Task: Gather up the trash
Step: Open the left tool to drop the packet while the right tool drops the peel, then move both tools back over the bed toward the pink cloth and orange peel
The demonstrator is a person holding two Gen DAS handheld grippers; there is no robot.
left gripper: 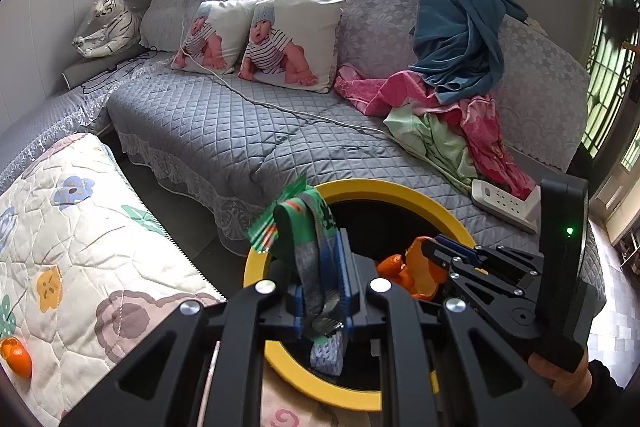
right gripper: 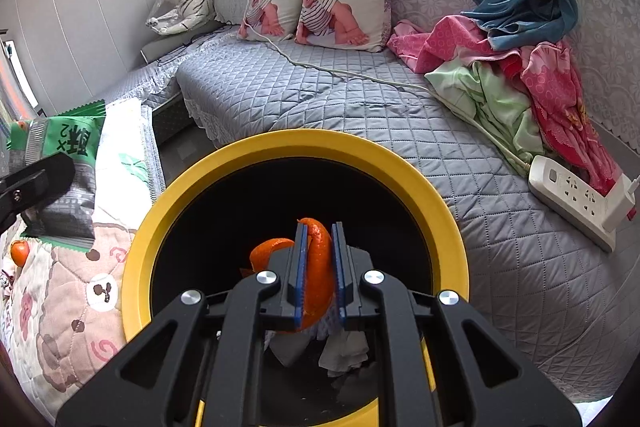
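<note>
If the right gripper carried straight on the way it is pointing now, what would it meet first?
Most likely the dark inside of the yellow-rimmed round bin: the right gripper, shut on an orange peel, points down into its mouth. How deep the bin goes is unclear.

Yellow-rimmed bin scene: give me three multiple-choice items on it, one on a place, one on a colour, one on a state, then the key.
1. Where is the power strip?
A. on the grey quilted sofa cover
B. inside the bin
C. on the windowsill

2. What colour is the snack wrapper in the left claw?
A. red
B. mostly green
C. blue

3. What is the state of the right claw?
A. open and empty
B. shut on orange peel
C. shut on a tissue

Key:
1 A, it lies on the sofa cover beside the pink cloth.
2 B, green print shows above the claw's pads.
3 B, orange peel sits pinched between the blue pads over the yellow-rimmed bin.
</note>
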